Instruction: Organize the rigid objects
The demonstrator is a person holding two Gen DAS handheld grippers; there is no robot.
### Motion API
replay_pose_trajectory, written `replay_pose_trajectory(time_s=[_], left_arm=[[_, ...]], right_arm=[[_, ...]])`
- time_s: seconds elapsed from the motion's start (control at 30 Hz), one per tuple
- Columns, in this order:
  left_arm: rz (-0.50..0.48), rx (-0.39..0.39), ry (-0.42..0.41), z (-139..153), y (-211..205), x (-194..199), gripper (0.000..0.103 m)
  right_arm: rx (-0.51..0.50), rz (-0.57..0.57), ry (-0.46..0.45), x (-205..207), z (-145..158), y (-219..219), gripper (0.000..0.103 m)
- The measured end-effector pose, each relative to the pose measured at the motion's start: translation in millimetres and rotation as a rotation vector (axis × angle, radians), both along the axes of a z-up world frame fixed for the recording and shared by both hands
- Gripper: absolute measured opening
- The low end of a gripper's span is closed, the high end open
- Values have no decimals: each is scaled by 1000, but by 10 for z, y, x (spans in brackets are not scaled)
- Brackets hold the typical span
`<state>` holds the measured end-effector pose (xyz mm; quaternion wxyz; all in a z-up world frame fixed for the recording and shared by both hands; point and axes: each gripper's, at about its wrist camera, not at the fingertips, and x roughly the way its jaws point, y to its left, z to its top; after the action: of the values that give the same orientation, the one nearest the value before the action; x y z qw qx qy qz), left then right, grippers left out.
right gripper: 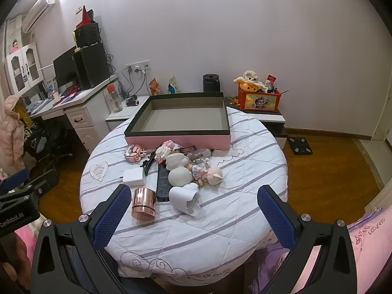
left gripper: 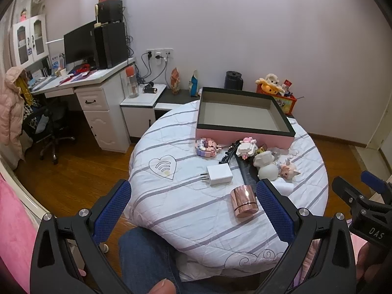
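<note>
Both grippers hang above the near edge of a round worktop (right gripper: 245,171) covered in a white quilt with grey stripes. The left gripper (left gripper: 193,205) has its jaws spread wide with nothing between them; the right gripper (right gripper: 193,210) is likewise wide open and holds nothing.

A shallow pink box (right gripper: 178,140) with a dark rim and a bare grey inside sits at the far edge of the worktop. Just in front of its near wall lies a loose cluster of small things: a pink block model (left gripper: 207,147) toward the left, a white block figure (left gripper: 246,148), a black hair clip (left gripper: 229,153), a white rabbit figurine (right gripper: 178,171), a small pink doll (right gripper: 210,174) lying on its side, and a long black comb (right gripper: 163,183). A white charger plug (left gripper: 218,175) lies flat nearer the middle. A rose-gold cylinder (left gripper: 243,199) stands upright toward the near edge, just beside the comb's end. A white heart-shaped piece (right gripper: 186,198) lies tipped to the cylinder's right.
</note>
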<state>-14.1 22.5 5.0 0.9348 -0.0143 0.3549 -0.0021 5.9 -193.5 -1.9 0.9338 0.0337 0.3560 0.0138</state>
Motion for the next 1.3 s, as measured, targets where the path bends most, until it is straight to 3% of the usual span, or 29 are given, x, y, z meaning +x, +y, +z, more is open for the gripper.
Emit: replay_pose_trajectory(time_s=[0.57, 1.0, 1.3], left_arm=[[-20, 19, 32, -157, -71, 104, 103], [-30, 19, 137, -675, -113, 675, 103], [-28, 8, 198, -1027, -147, 1079, 103]], right_arm=[[18, -9, 52, 146, -174, -99, 103], [40, -57, 175, 532, -672, -364, 103], [57, -2, 235, 787, -975, -274, 103]])
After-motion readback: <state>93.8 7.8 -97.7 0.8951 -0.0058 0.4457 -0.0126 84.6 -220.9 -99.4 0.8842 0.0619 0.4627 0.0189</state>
